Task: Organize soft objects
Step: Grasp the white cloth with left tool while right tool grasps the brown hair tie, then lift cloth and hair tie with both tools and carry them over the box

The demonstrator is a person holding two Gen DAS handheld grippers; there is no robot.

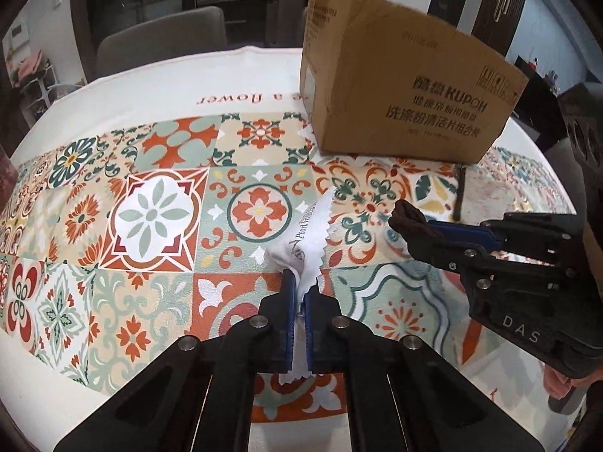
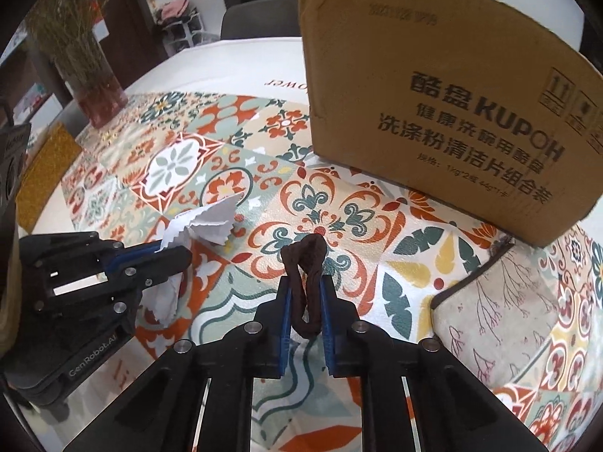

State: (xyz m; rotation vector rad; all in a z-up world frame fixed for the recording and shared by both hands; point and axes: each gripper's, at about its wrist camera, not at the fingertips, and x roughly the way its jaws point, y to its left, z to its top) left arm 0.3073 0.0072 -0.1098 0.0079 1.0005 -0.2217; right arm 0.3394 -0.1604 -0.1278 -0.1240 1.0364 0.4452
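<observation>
My left gripper (image 1: 301,282) is shut on a white cloth (image 1: 307,226) with zigzag edges, which bunches up out of the jaws just above the patterned tablecloth (image 1: 158,211). The right wrist view shows the same cloth (image 2: 211,218) sticking out of the left gripper (image 2: 177,252) at the left. My right gripper (image 2: 306,282) is shut on a dark brown hair tie (image 2: 307,250), whose loop stands up between the blue pads. In the left wrist view the hair tie (image 1: 405,218) pokes out of the right gripper (image 1: 429,228) at the right.
An open cardboard box (image 2: 433,113) stands at the back right of the table, also in the left wrist view (image 1: 407,86). A beige printed fabric piece (image 2: 497,309) lies right of my right gripper. A vase of dried grass (image 2: 98,101) and a yellow pad (image 2: 45,173) sit at the left edge. Chairs (image 1: 162,37) stand behind.
</observation>
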